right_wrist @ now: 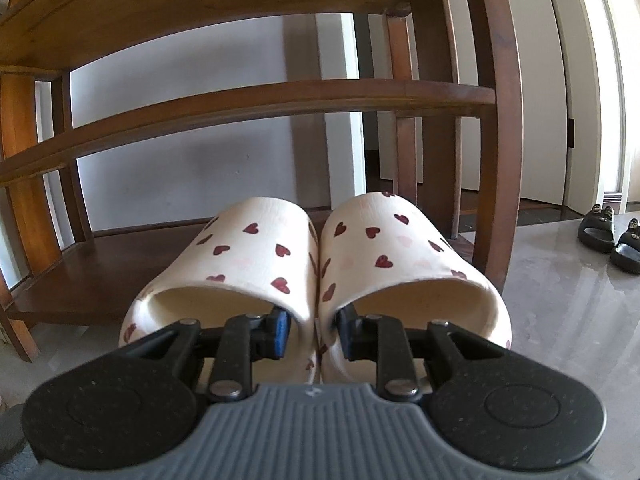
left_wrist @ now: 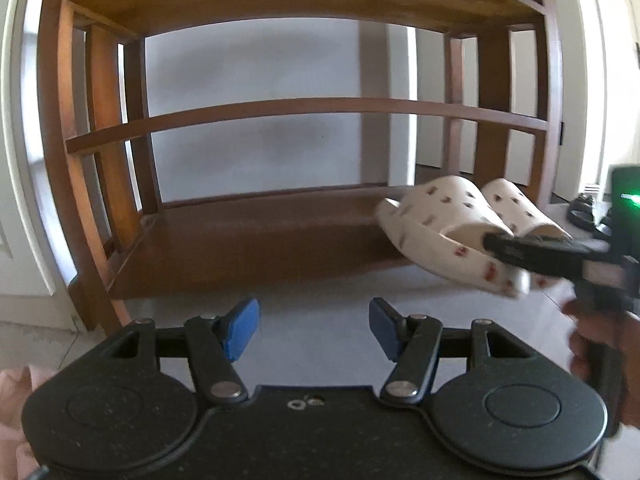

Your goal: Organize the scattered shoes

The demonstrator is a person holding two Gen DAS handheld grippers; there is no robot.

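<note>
Right tongs (right_wrist: 310,334) pinching together the inner walls of a pair of cream rubber slippers with dark red hearts (right_wrist: 316,264), one finger inside each. Slippers held side by side, touching, toes toward the right end of the brown wooden shoe rack (left_wrist: 256,236), over its lowest shelf's front edge. Left tongs (left_wrist: 312,330) spread wide, holding nothing, before the rack. Black sandals (right_wrist: 610,236) on grey floor (right_wrist: 560,320), well right of the rack.
</note>
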